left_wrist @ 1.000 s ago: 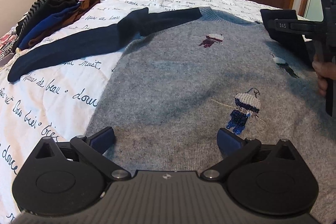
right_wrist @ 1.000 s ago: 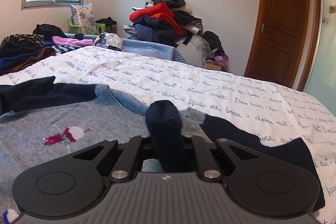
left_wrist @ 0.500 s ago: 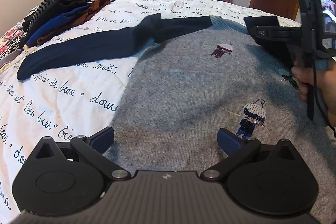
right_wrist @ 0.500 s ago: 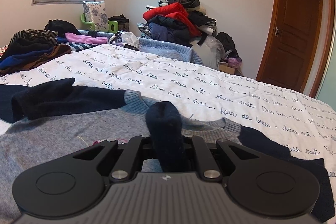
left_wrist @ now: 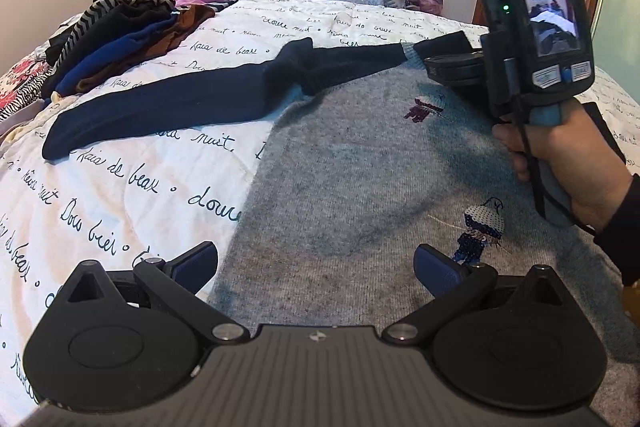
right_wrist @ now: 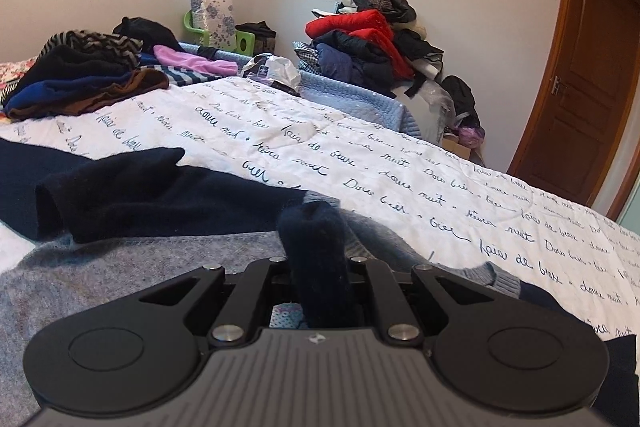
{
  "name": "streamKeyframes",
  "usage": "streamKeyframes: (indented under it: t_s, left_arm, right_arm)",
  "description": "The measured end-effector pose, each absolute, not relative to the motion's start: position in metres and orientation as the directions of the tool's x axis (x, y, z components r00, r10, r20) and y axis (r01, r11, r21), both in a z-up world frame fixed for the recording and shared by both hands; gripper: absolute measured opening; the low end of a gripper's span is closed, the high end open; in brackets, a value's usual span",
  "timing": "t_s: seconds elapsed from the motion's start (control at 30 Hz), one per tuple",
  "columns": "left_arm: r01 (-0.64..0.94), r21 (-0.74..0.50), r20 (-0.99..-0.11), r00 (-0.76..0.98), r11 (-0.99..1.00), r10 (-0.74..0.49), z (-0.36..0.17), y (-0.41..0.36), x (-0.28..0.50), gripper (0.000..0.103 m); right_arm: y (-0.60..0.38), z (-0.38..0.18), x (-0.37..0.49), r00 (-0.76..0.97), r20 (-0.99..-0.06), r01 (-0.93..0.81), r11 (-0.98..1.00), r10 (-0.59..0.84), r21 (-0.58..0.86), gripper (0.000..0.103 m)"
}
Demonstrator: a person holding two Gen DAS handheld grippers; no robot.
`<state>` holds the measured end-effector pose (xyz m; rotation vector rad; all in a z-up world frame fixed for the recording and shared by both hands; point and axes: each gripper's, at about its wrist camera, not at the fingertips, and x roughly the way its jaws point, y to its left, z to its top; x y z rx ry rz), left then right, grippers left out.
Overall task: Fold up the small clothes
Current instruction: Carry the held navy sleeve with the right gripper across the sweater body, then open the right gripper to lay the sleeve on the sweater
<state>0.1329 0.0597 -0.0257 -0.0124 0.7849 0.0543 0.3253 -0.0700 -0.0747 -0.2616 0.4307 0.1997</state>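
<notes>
A small grey sweater [left_wrist: 360,179] with navy sleeves and stitched figures lies flat on the bed. Its left navy sleeve [left_wrist: 180,103] stretches out to the left over the quilt. My left gripper [left_wrist: 316,265] is open and empty, low over the sweater's hem. My right gripper [right_wrist: 318,267] is shut on the right navy sleeve [right_wrist: 314,243] and holds it above the sweater's chest, near the collar [right_wrist: 492,277]. In the left wrist view the right gripper [left_wrist: 456,65] shows at the upper right, held by a hand.
A white quilt with blue script [left_wrist: 120,187] covers the bed. Folded dark clothes [left_wrist: 120,35] are stacked at the far left. A heap of clothes [right_wrist: 368,43] stands beyond the bed's far end. A wooden door [right_wrist: 580,99] is at the right.
My right gripper has carried the right sleeve leftwards across the sweater's chest. The left gripper has stayed open over the hem, shifting slightly to the left.
</notes>
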Motion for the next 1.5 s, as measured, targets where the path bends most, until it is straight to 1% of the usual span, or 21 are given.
streamKeyframes:
  t_s: [0.27, 0.5, 0.7, 1.0, 1.03, 1.1, 1.17, 1.2, 1.27, 1.33, 1.37, 1.43, 1.5]
  left_arm:
    - [-0.035, 0.009, -0.701, 0.713, 0.999, 0.031, -0.022, 0.061, 0.13, 0.103]
    - [-0.057, 0.005, -0.71, 0.703, 0.998, 0.044, -0.023, 0.069, 0.13, 0.103]
    - [-0.064, 0.001, -0.717, 0.696, 0.998, 0.046, -0.025, 0.071, 0.131, 0.103]
    - [-0.059, 0.008, -0.719, 0.693, 0.998, 0.047, -0.025, 0.069, 0.13, 0.103]
    - [-0.063, 0.006, -0.719, 0.693, 0.998, 0.049, -0.025, 0.071, 0.13, 0.103]
    - [-0.072, 0.003, -0.717, 0.695, 0.997, 0.053, -0.024, 0.072, 0.131, 0.103]
    - [-0.078, 0.005, -0.715, 0.696, 0.997, 0.058, -0.023, 0.074, 0.131, 0.103]
    - [-0.08, 0.006, -0.715, 0.697, 0.997, 0.06, -0.022, 0.074, 0.131, 0.103]
    - [-0.081, 0.008, -0.714, 0.697, 0.997, 0.062, -0.02, 0.075, 0.131, 0.103]
    - [-0.079, 0.012, -0.713, 0.698, 0.997, 0.064, -0.019, 0.075, 0.131, 0.103]
    - [-0.078, 0.015, -0.712, 0.699, 0.997, 0.065, -0.018, 0.075, 0.131, 0.103]
    - [-0.076, 0.02, -0.709, 0.702, 0.997, 0.068, -0.017, 0.076, 0.132, 0.103]
    - [-0.08, 0.022, -0.707, 0.703, 0.997, 0.072, -0.016, 0.078, 0.135, 0.103]
  right_arm:
    - [-0.048, -0.08, 0.332, 0.887, -0.44, -0.262, 0.937, 0.139, -0.232, 0.009]
    - [-0.02, -0.082, 0.336, 0.894, -0.424, -0.289, 0.911, 0.147, -0.294, 0.009]
    - [-0.009, -0.079, 0.345, 0.895, -0.42, -0.288, 0.912, 0.148, -0.292, 0.009]
    - [0.004, -0.095, 0.356, 0.867, -0.478, -0.315, 0.9, 0.144, -0.301, 0.011]
    - [0.005, -0.096, 0.357, 0.863, -0.484, -0.319, 0.899, 0.144, -0.301, 0.013]
    - [0.007, -0.097, 0.357, 0.859, -0.491, -0.327, 0.894, 0.146, -0.306, 0.021]
    - [0.011, -0.097, 0.354, 0.858, -0.49, -0.338, 0.887, 0.154, -0.314, 0.038]
    - [0.013, -0.097, 0.353, 0.861, -0.485, -0.34, 0.884, 0.154, -0.322, 0.041]
    - [0.016, -0.097, 0.352, 0.865, -0.477, -0.341, 0.879, 0.154, -0.335, 0.056]
    - [0.018, -0.096, 0.35, 0.869, -0.469, -0.343, 0.876, 0.159, -0.339, 0.06]
    - [0.018, -0.094, 0.349, 0.867, -0.468, -0.353, 0.875, 0.172, -0.332, 0.06]
    - [0.015, -0.086, 0.344, 0.853, -0.47, -0.395, 0.867, 0.225, -0.303, 0.061]
    - [0.007, -0.071, 0.335, 0.845, -0.442, -0.446, 0.854, 0.302, -0.269, 0.063]
